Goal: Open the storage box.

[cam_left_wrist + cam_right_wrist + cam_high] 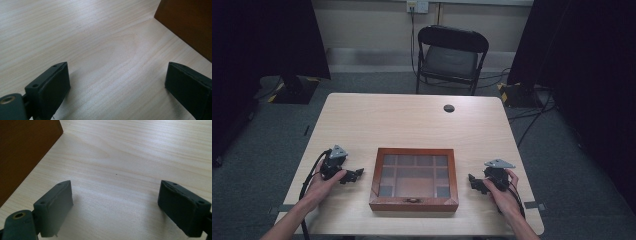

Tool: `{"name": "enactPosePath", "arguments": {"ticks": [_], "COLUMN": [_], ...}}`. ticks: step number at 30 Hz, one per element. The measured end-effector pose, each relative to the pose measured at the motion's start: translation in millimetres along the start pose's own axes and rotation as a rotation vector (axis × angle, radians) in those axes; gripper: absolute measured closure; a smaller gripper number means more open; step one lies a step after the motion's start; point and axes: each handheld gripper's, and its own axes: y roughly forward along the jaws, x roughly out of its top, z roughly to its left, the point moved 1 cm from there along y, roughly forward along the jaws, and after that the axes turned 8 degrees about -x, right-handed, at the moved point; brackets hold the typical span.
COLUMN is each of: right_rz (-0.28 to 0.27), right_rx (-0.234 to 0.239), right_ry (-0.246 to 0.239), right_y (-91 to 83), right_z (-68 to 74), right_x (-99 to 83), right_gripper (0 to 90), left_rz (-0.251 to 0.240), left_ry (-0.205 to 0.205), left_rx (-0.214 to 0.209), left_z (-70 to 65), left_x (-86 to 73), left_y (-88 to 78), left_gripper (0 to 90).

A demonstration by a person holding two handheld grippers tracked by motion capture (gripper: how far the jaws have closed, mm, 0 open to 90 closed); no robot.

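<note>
A brown wooden box (414,177) with a glass lid over several compartments lies shut near the table's front edge, its clasp facing the person. My left gripper (354,175) rests on the table just left of the box, held by a hand, jaws pointing at the box. Its jaws stand wide open over bare wood (116,82), with the box's side wall (190,22) ahead at the right. My right gripper (475,184) rests right of the box, also open (115,205) with nothing between the jaws; the box wall (22,152) stands at the left.
The light wooden table (412,120) has a dark round cable hole (449,108) near its far edge. A black folding chair (449,57) stands behind the table. Cables trail from both grippers off the front edge.
</note>
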Motion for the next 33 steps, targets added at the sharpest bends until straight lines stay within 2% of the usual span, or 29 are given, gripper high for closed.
{"name": "enactPosePath", "arguments": {"ticks": [8,9,10,18,20,21,23,24,27,29,31,33], "right_rz": [0.0,0.001,0.001,0.001,0.001,0.001,0.0,0.001,0.001,0.001,0.001,0.001], "right_rx": [-0.001,-0.001,-0.001,-0.001,-0.001,-0.001,-0.002,-0.001,-0.001,-0.001,-0.003,-0.002], "right_ry": [0.0,0.0,0.001,0.001,0.0,0.0,0.0,0.0,0.001,0.001,0.0,0.0], "right_y": [0.1,0.1,0.1,0.1,0.1,0.1,0.1,0.1,0.1,0.1,0.0,0.0], "right_z": [0.0,0.0,0.0,0.0,0.0,0.0,0.0,0.0,0.1,0.1,0.0,0.0], "right_x": [0.0,0.0,0.0,0.0,0.0,0.0,0.0,0.0,0.0,0.0,0.0,0.0], "right_gripper": [11.7,11.7,11.6,11.6,11.6,11.6,11.6,11.6,11.6,11.6,11.6,11.6], "left_rz": [-0.003,-0.01,-0.013,-0.013,-0.005,-0.028,-0.042,-0.059,-0.063,-0.061,-0.092,-0.095], "left_ry": [-0.006,-0.023,-0.038,-0.018,-0.013,-0.014,-0.02,0.004,0.003,0.019,0.029,0.032], "left_rx": [0.005,0.014,0.003,-0.024,-0.042,-0.076,-0.082,-0.058,-0.06,-0.053,-0.044,-0.049], "left_z": [1.8,1.6,2.2,-1.0,-4.1,-6.4,-8.3,-11.3,-13.5,-16.0,-21.1,-22.9], "left_x": [-0.1,0.3,1.2,10.3,13.8,17.0,18.8,22.0,26.2,30.2,35.6,36.6], "left_y": [-2.9,-3.5,-4.9,-13.6,-15.1,-18.5,-19.4,-22.0,-24.9,-28.9,-36.4,-38.0], "left_gripper": [10.0,13.4,17.2,16.5,16.4,16.2,17.1,19.3,19.4,19.3,19.2,19.2]}}
